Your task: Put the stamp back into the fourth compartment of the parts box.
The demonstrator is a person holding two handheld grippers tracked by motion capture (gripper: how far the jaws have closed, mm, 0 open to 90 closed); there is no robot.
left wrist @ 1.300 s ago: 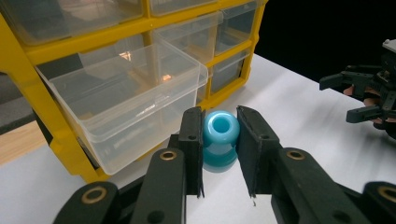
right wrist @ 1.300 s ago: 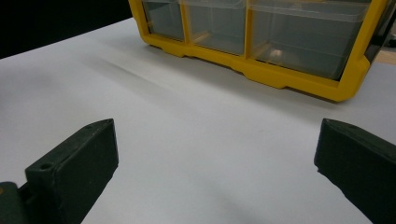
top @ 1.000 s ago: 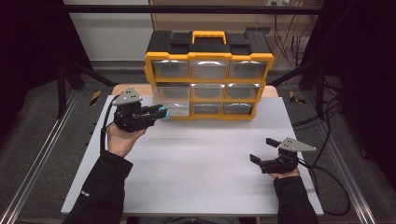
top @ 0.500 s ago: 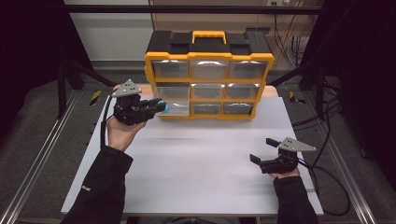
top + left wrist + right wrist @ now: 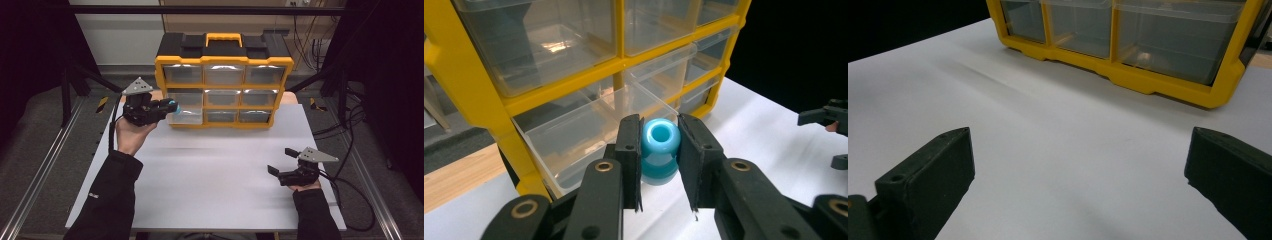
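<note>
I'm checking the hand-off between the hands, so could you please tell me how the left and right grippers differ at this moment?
The left gripper is shut on a blue bead; the right gripper is open and holds nothing. The left gripper is raised at the pulled-out drawer of the yellow organizer; the right gripper sits low near the table. Both have black jaws and a grey plate.

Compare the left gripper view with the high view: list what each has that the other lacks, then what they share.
Left gripper view: the bead's hole and the claw pads pressing its sides. High view: the organizer's black top and handle, both forearms, and the right claw open above the table. Both: the left claw holding the blue bead at the pulled-out bottom-left drawer.
</note>
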